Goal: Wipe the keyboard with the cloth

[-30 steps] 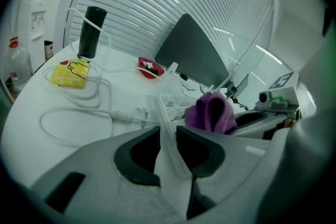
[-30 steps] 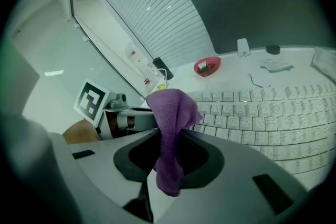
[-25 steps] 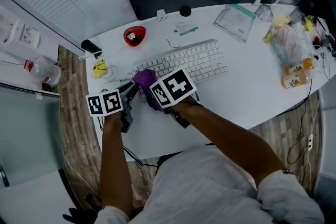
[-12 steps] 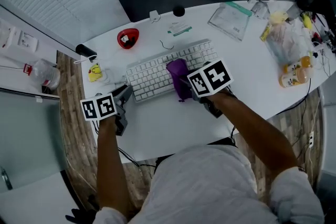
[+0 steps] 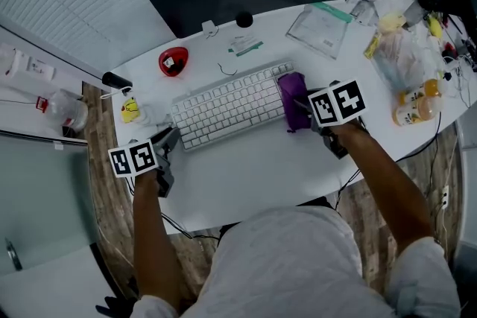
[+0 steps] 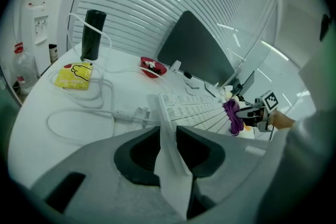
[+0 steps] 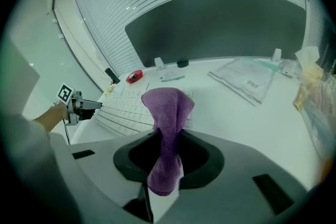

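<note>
A white keyboard [image 5: 227,106] lies slantwise on the white table [image 5: 246,167]. My right gripper [image 5: 299,105] is shut on a purple cloth [image 5: 292,93], which rests on the keyboard's right end. In the right gripper view the cloth [image 7: 167,107] stands up between the jaws of the right gripper [image 7: 168,139], with the keyboard [image 7: 123,110] beyond on the left. My left gripper [image 5: 171,136] sits at the keyboard's near left corner. In the left gripper view the left gripper [image 6: 169,136] has its jaws closed on the keyboard's [image 6: 197,112] white edge.
A red dish [image 5: 173,61], a yellow packet [image 5: 130,110], a black cylinder [image 5: 115,80] and a white cable [image 6: 79,113] lie left of the keyboard. A clear pouch [image 5: 322,27], a plastic bag [image 5: 406,48] and orange bottles [image 5: 417,108] fill the right. The table's front edge runs close below.
My right gripper has swept the purple cloth rightwards along the keyboard, from its left end to its right end. The left gripper has stayed at the left corner.
</note>
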A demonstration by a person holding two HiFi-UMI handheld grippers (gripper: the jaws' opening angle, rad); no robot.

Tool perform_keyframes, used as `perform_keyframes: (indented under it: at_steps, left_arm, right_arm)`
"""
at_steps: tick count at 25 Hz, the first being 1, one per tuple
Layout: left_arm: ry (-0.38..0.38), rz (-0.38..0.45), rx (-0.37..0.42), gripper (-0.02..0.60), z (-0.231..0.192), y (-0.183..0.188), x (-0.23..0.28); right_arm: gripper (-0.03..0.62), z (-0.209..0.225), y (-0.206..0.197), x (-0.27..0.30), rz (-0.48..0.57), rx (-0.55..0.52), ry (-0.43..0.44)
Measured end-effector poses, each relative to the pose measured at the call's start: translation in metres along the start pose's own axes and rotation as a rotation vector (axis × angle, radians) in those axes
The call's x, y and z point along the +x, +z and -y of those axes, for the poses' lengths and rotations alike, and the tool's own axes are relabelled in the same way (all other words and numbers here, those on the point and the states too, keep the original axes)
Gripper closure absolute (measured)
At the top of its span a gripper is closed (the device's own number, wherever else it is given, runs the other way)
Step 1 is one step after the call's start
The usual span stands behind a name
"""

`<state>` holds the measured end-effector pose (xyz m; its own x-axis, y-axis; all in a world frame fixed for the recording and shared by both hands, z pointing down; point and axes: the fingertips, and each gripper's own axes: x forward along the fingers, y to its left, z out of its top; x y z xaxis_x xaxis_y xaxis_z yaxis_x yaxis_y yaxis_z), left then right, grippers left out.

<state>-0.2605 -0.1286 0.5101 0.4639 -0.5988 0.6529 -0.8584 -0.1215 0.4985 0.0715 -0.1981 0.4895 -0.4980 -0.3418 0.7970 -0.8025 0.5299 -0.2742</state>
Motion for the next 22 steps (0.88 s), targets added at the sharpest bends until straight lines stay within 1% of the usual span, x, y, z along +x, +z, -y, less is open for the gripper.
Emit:
perform_keyframes:
  at_steps: [5,9,13,17,19,22]
  left_arm:
    - [0.028,0.003,0.002,0.472,0.001,0.000,-0.001]
    - [0.057,0.007,0.026,0.472,0.002,0.001,-0.001]
    - [0.095,0.008,0.058,0.472,0.003,0.001,-0.004]
    - [0.124,0.021,0.102,0.472,0.014,0.002,-0.012]
    - [0.139,0.059,0.119,0.472,0.022,0.008,-0.018]
    - [0.142,0.145,0.154,0.472,0.043,0.022,-0.029]
  right_arm:
    - [0.510,0.033,-0.004,-0.017,0.015,0.031,-0.038]
    - [0.510,0.039,-0.001,-0.027,0.043,0.043,-0.033]
    - [0.508,0.021,0.012,-0.041,0.102,0.020,0.010]
    - [0.510,-0.010,0.028,-0.054,0.177,-0.002,0.079]
    - [0.510,-0.028,0.037,-0.059,0.219,-0.009,0.118]
    - [0.510,-0.051,0.048,-0.065,0.279,-0.018,0.163]
